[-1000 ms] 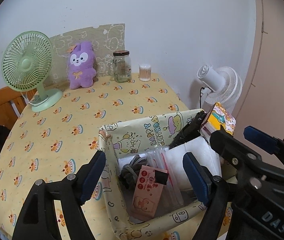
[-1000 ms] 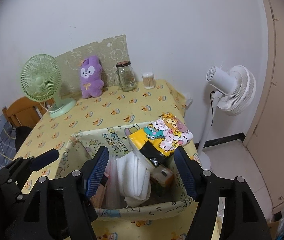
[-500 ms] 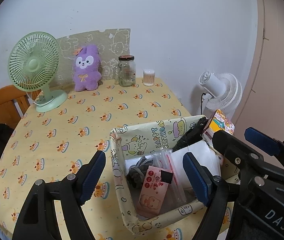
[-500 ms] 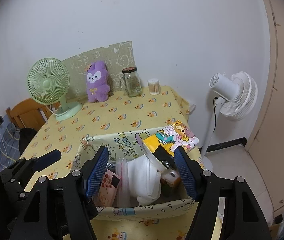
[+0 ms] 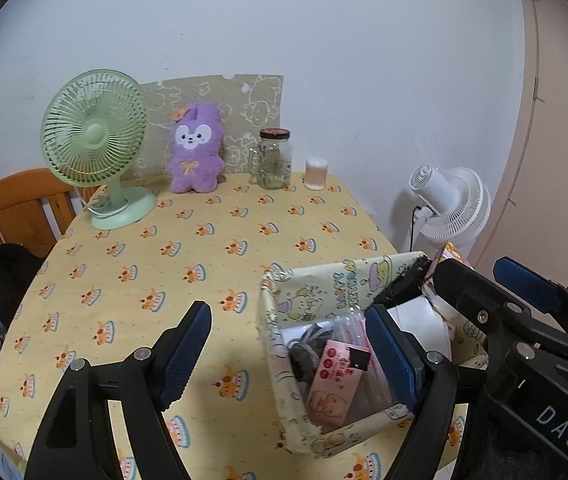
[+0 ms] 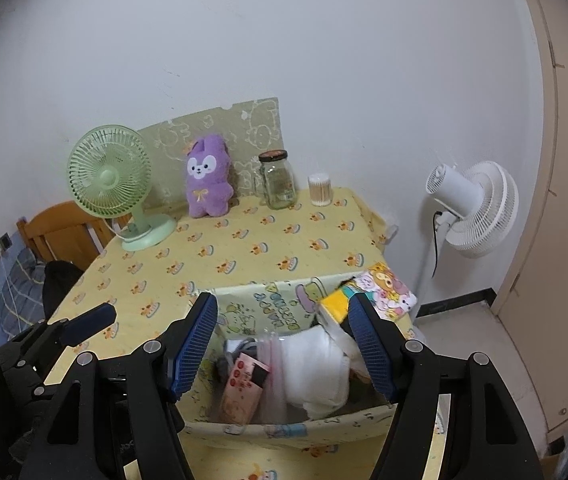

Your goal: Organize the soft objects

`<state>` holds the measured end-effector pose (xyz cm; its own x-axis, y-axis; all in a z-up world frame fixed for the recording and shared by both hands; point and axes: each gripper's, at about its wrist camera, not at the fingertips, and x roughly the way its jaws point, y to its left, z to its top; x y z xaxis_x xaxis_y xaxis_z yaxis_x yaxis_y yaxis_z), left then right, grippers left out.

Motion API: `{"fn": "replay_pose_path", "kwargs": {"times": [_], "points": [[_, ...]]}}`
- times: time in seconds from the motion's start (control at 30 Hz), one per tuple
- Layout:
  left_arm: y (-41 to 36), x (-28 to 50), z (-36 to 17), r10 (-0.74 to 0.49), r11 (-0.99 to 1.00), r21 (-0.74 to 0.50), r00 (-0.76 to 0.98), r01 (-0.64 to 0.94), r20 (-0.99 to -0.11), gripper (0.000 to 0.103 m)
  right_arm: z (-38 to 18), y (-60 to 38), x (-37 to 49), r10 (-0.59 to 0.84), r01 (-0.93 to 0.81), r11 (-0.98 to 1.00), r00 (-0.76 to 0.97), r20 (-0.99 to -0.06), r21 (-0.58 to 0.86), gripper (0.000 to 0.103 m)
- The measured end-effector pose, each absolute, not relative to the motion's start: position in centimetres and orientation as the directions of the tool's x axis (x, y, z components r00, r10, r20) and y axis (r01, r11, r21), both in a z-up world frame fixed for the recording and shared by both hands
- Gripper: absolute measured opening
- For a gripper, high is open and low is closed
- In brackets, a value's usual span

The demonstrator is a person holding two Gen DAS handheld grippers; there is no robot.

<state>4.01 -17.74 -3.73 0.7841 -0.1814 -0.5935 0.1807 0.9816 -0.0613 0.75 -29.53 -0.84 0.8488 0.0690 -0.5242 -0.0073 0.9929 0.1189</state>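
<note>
Beyond both empty, wide-open hand-held grippers, only the right view shows white cloth.

Left gripper hangs wide open over the fabric bin beside the right gripper.

Table, yellow cake-print cloth: green fan, purple plush, glass jar, cotton-swab tub at back; fabric bin near front edge.

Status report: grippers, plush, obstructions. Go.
Left gripper and right gripper open, empty. Purple plush upright at the wall, untouched. Fabric bin directly between.
</note>
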Motion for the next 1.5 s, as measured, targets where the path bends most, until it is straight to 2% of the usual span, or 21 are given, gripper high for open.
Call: {"fn": "replay_pose_path", "kwargs": {"times": [0.83,1.13,1.5], "points": [[-7.0,2.7,-1.2,-0.085,0.993,-0.112,0.858,0.032,-0.507,0.081,2.5,-19.6,1.0,0.18,-0.164,0.984,0.872,-0.455,0.074,0.071],[-4.0,1.8,0.1,-0.046,0.993,-0.118,0.889,-0.009,-0.455,0.081,3.7,-16.6,0.7,0.219,-0.21,0.976,0.89,-0.401,0.067,0.071],[-1.0,1.4,0.6,-0.005,0.987,-0.144,0.899,-0.065,-0.438,0.081,4.7,-16.2,0.3,0.213,-0.209,0.977,0.903,-0.373,0.052,0.071]]}}
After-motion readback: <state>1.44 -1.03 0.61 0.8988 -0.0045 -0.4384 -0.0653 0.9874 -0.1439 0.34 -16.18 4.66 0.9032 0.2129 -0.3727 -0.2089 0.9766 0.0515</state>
